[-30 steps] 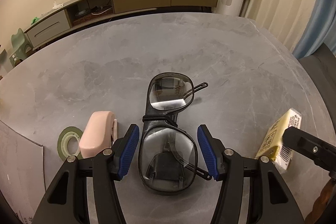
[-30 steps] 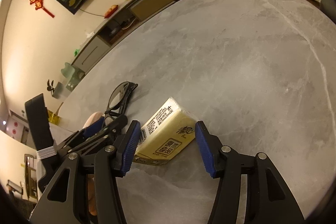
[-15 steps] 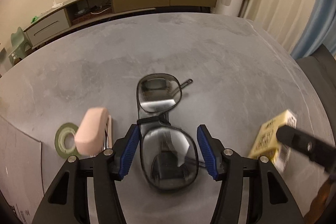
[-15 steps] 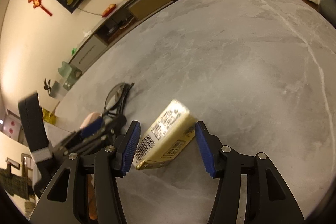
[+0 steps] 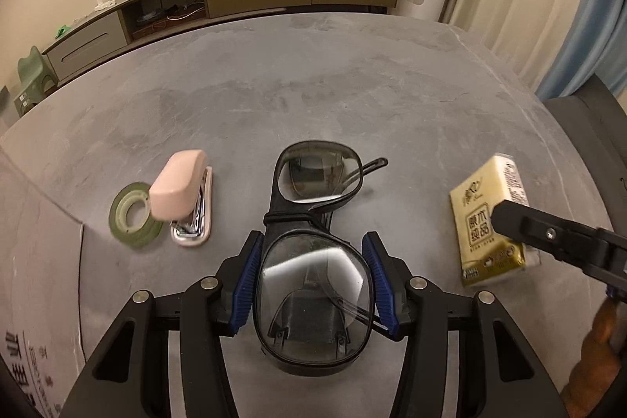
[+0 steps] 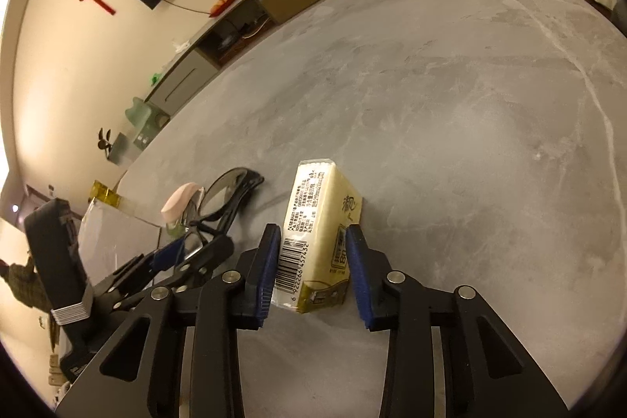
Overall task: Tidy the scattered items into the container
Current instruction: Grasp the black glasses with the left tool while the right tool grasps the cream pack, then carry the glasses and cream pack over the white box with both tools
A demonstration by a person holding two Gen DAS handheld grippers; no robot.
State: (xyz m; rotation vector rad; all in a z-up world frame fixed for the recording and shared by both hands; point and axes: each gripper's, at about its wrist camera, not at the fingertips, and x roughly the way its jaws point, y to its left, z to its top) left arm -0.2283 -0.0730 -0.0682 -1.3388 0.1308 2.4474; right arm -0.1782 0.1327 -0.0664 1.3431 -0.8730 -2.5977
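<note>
One glasses, one tissue pack, one stapler, one tape roll.

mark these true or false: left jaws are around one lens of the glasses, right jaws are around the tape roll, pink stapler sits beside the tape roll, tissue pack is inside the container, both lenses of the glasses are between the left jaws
1. The left gripper has its jaws around one lens of the glasses: true.
2. The right gripper is around the tape roll: false, it flanks the tissue pack.
3. The pink stapler sits beside the tape roll: true.
4. The tissue pack is inside the container: false, it is over the grey table.
5. Both lenses are between the left jaws: false, only the near one.
</note>
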